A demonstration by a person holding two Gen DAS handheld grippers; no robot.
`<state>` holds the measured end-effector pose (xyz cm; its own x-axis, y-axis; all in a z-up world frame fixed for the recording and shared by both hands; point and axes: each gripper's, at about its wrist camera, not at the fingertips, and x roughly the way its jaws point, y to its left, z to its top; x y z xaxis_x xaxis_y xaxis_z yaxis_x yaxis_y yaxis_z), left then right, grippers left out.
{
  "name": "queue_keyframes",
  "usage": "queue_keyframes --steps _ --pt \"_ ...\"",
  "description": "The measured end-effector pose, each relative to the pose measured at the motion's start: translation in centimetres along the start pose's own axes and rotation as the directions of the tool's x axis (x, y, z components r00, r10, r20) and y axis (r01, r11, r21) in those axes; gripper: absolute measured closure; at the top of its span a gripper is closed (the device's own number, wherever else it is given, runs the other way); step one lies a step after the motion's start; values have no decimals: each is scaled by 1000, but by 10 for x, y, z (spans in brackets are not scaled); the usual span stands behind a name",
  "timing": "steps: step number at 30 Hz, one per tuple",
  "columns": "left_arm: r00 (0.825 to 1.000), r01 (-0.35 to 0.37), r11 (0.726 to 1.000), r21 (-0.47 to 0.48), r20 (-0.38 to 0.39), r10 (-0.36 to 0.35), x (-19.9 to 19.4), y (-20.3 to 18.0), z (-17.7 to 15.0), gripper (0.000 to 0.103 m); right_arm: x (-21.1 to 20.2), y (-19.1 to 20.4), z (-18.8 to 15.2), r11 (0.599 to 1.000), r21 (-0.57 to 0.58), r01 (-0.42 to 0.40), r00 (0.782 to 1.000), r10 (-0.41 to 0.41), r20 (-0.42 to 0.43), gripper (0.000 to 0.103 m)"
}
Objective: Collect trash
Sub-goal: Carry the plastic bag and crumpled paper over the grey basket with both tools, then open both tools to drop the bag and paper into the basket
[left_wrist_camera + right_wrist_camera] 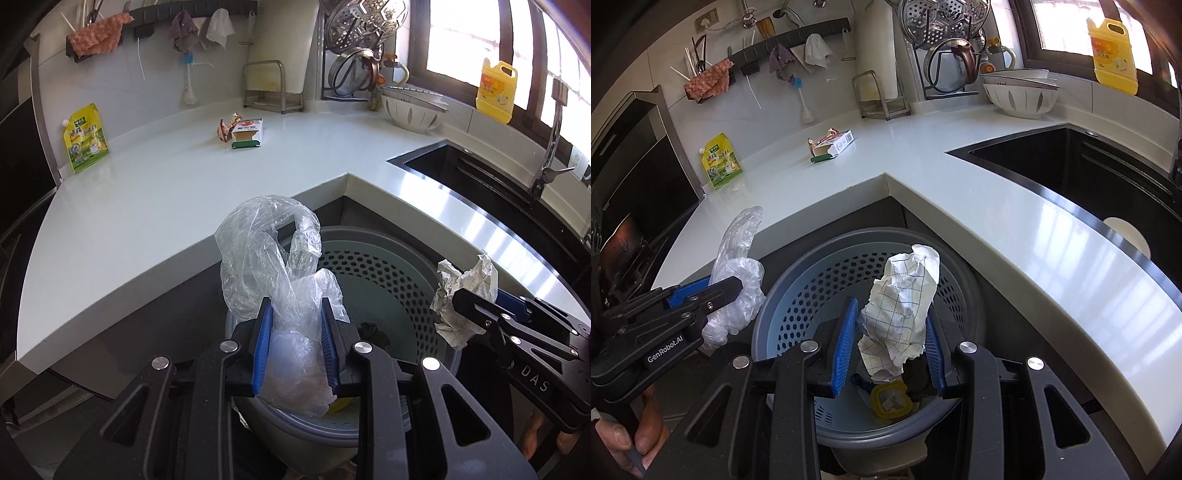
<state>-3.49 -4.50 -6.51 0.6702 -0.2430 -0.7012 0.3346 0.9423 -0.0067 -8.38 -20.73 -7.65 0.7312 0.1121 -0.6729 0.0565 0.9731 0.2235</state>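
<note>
My left gripper (295,306) is shut on a clear crumpled plastic bag (266,254) and holds it over the near rim of the grey perforated trash bin (388,269). My right gripper (892,308) is shut on a crumpled sheet of checked white paper (905,295) above the bin (820,284). The bin holds a yellow lid (891,400) and dark scraps. The right gripper with its paper (463,291) also shows in the left wrist view. The left gripper with its bag (738,273) shows in the right wrist view. A small carton (248,133) and a wrapper (225,127) lie on the white counter.
A green-yellow pouch (85,140) leans on the wall at left. A black sink (480,177) and faucet are at right, with a white bowl (413,107), a dish rack and a yellow bottle (496,90) behind. The bin stands on the floor in the counter's corner.
</note>
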Motion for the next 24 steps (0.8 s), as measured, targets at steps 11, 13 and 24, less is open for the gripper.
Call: queue_keyframes --steps 11,13,24 --pt "997 45 999 -17 -68 -46 17 2 -4 76 14 6 -1 1000 -24 -12 999 11 -31 68" --pt "996 44 999 -22 -71 -46 18 3 -4 76 15 5 0 1000 -24 -14 999 13 -34 68" --pt "998 29 999 -44 -56 -31 15 8 -3 45 9 0 3 1000 -5 -4 1000 4 -1 46"
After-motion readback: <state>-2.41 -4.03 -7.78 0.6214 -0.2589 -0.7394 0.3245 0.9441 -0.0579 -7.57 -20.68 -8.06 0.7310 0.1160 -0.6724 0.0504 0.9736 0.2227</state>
